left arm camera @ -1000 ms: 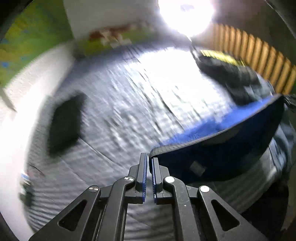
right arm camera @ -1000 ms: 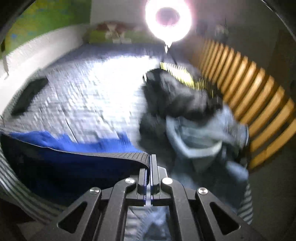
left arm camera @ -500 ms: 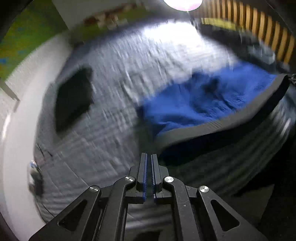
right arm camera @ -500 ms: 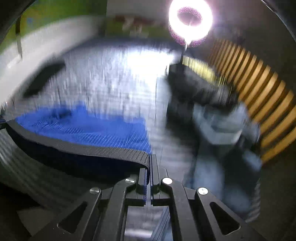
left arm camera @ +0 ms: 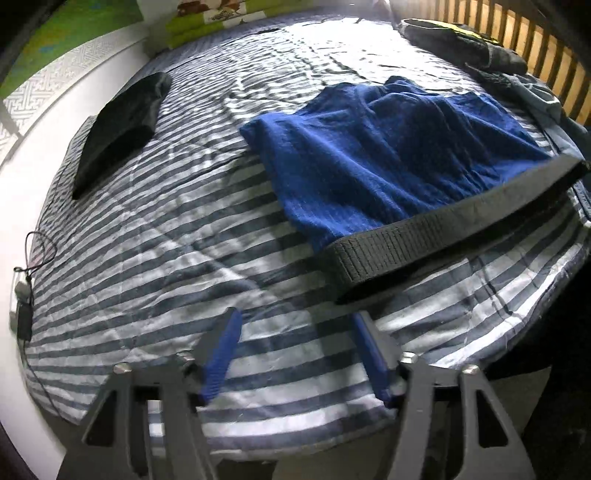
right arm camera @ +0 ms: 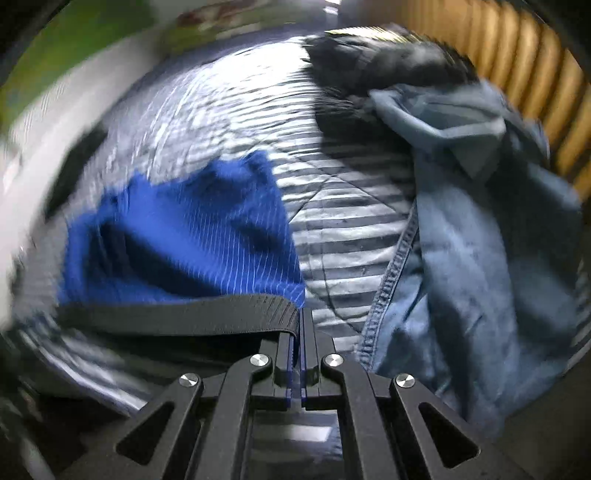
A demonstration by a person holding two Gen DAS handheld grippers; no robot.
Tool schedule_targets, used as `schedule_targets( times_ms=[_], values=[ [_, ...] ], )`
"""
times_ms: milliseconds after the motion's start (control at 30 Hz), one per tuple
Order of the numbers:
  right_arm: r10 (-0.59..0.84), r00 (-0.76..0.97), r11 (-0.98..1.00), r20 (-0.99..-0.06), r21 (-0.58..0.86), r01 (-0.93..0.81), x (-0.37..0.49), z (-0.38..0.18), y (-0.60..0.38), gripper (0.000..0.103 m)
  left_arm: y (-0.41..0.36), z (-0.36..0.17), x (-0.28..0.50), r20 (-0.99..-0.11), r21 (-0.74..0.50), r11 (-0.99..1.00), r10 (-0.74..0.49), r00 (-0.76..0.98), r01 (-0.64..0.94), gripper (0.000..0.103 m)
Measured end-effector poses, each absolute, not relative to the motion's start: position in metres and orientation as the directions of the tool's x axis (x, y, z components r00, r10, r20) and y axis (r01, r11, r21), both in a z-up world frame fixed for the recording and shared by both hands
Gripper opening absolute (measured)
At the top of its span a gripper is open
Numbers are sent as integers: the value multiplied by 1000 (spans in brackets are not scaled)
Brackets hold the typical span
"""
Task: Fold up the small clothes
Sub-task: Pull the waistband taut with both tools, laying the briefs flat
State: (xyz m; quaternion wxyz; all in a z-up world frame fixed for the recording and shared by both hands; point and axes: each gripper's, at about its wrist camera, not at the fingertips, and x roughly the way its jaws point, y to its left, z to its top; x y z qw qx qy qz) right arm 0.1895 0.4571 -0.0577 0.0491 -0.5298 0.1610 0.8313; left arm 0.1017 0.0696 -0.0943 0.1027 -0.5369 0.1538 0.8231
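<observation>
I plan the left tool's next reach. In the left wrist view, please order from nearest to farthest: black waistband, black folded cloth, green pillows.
1. black waistband, just ahead, right.
2. black folded cloth, farther, left.
3. green pillows, at the bed's far end.

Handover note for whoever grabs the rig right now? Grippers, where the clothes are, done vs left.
Left gripper: jaws opening, nothing between them, above the striped bedcover.
Right gripper: shut on the blue shorts' black waistband corner.
Shorts lie spread on the cover, not folded.
Folded black item lies at far left; unfolded pile with denim garment at right.
Left: fold shorts, then the pile.
</observation>
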Motion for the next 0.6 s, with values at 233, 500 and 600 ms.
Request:
schedule_targets(
  times_ms=[233, 500, 600],
  values=[
    [-11, -438, -954, -899, 140, -264, 189, -58, 458, 2, 115, -102, 76, -902, 153, -918, 21, -431, -365, 10],
    [-7, -524, -978, -852, 115, -175, 177, -11, 440, 2, 83, -15, 31, -855, 137, -942, 44, -517, -305, 2],
    [-62, -583, -970, -810, 187, -156, 155, 19, 436, 2, 54, 48, -7, -820, 142, -952, 40, -571, -270, 3]
  ],
)
